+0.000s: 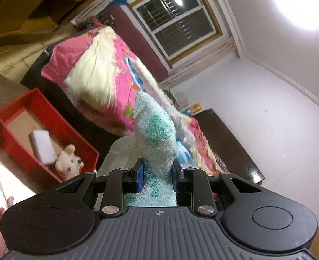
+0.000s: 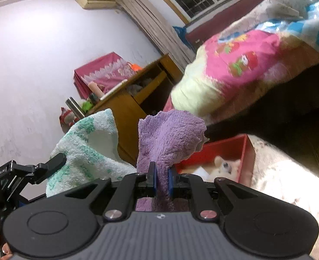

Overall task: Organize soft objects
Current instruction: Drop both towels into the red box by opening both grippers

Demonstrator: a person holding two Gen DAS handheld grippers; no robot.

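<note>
1. The left gripper [image 1: 157,174] pinches the green-and-white towel [image 1: 157,134], its long axis rising toward 12 o'clock.
2. The right gripper [image 2: 161,178] clamps the purple cloth [image 2: 168,136], also upright.
3. Only the left view shows the white block [image 1: 43,148] in the red box [image 1: 14,138], at 9 o'clock.

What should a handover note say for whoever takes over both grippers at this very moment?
Left gripper: jaws shut on the white-and-green towel, held up in the air.
Right gripper: jaws shut on the purple cloth, also held up.
Red box: on the floor beside the bed, already holding a white sponge block and a cream plush toy.
Done: sponge and plush are boxed.
Left: both cloths are still in the jaws; most likely they go into the red box next.
</note>
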